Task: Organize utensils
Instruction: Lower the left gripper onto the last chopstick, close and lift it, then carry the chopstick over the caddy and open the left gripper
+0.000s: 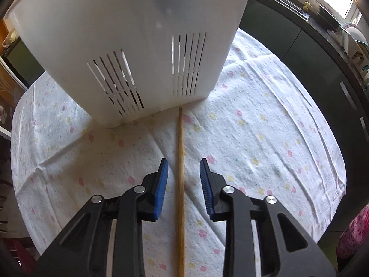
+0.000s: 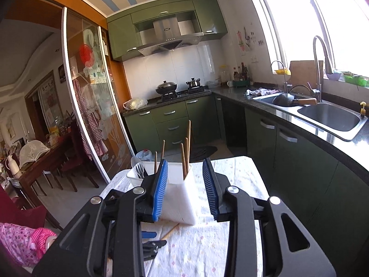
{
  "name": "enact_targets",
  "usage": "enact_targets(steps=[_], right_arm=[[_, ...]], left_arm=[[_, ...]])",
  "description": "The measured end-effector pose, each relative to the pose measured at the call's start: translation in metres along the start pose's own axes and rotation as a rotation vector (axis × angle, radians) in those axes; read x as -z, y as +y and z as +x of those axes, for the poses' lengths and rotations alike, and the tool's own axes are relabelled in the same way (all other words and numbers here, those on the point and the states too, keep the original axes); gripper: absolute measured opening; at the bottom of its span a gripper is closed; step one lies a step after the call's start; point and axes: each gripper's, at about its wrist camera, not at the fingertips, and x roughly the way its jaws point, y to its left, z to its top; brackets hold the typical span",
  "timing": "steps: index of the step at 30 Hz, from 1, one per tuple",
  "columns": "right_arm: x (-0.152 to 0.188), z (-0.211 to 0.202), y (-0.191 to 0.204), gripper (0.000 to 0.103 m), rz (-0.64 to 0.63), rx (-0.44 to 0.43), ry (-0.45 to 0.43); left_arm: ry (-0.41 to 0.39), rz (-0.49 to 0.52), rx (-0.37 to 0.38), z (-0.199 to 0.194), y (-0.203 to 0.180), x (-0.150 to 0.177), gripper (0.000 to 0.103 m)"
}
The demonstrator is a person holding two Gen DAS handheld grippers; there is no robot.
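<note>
A white slotted utensil holder [image 1: 138,46] stands on the flowered tablecloth [image 1: 265,138]. One wooden chopstick [image 1: 180,133] lies flat on the cloth, its far tip just short of the holder's base. My left gripper [image 1: 183,160] points down over it, open, a blue pad on either side of the chopstick and neither touching it. In the right wrist view the holder [image 2: 180,198] has several upright chopsticks [image 2: 188,143] in it, and a fork [image 2: 139,169] and a spoon in its left compartment. My right gripper [image 2: 185,160] is open and empty, just short of the holder.
The table's far edge faces green kitchen cabinets [image 2: 170,124] and a dark counter with a double sink [image 2: 329,115] on the right. A glass sliding door [image 2: 92,106] stands at the left. A pink patterned sleeve [image 2: 20,237] is at the lower left.
</note>
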Motion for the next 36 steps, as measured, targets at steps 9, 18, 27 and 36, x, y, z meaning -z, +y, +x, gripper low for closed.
enact_targets(steps=[9,18,27,36], right_arm=[[0.041,-0.025,-0.056,0.032,0.174,-0.006,0.044],[0.068,-0.039,-0.104,0.033,0.353,-0.022,0.050],[0.093,-0.058,-0.142,0.035,0.459,0.003,0.046],[0.099,-0.069,-0.153,0.035,0.485,0.016,0.042]], left_arm=[[0.022,0.046,-0.052,0.006,-0.018,0.002,0.006],[-0.082,-0.007,0.011,-0.068,-0.006,0.026,0.006],[-0.324,-0.001,-0.011,-0.200,-0.006,0.030,0.006],[-0.483,-0.012,-0.052,-0.273,-0.004,-0.023,0.006]])
